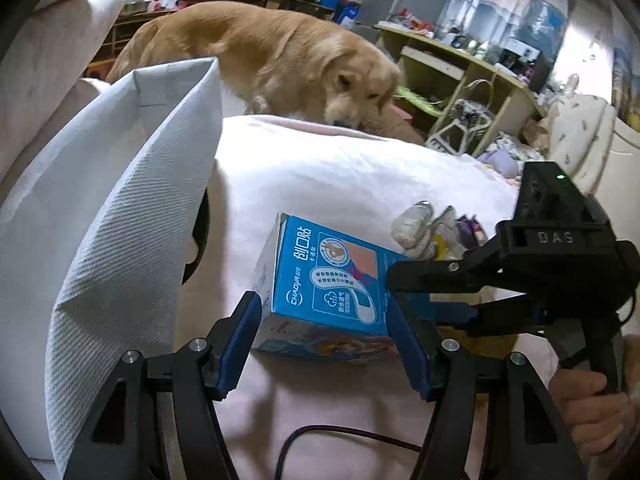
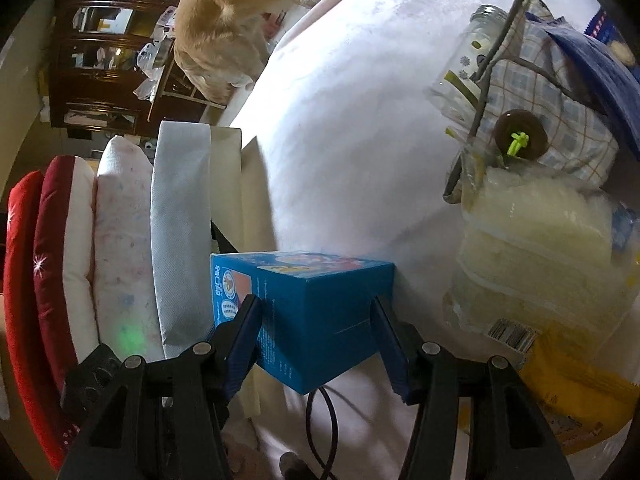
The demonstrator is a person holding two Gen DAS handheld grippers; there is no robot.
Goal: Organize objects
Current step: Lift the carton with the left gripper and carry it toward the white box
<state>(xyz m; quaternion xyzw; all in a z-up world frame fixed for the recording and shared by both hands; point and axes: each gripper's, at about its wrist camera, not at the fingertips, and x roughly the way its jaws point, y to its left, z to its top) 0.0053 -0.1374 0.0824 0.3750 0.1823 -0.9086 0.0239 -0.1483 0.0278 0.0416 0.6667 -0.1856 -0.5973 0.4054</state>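
The blue box (image 1: 320,280) reads "CHAOYA" (the black tongs (image 1: 556,237), "DAS").

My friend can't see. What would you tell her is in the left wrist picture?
A blue cardboard box lies on a white blanket between the left tongs, with the right tongs reaching in too. A golden dog sniffs behind.

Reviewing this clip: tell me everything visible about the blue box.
The blue box is a small printed cardboard carton of plasters, bright blue with Chinese lettering, a bandage drawing and cartoon art on one side. It looks closed and undamaged, and sits tilted on the white bedding, beside the white paper bag. The right gripper pads press on its opposite faces; the left gripper brackets it, contact unclear.
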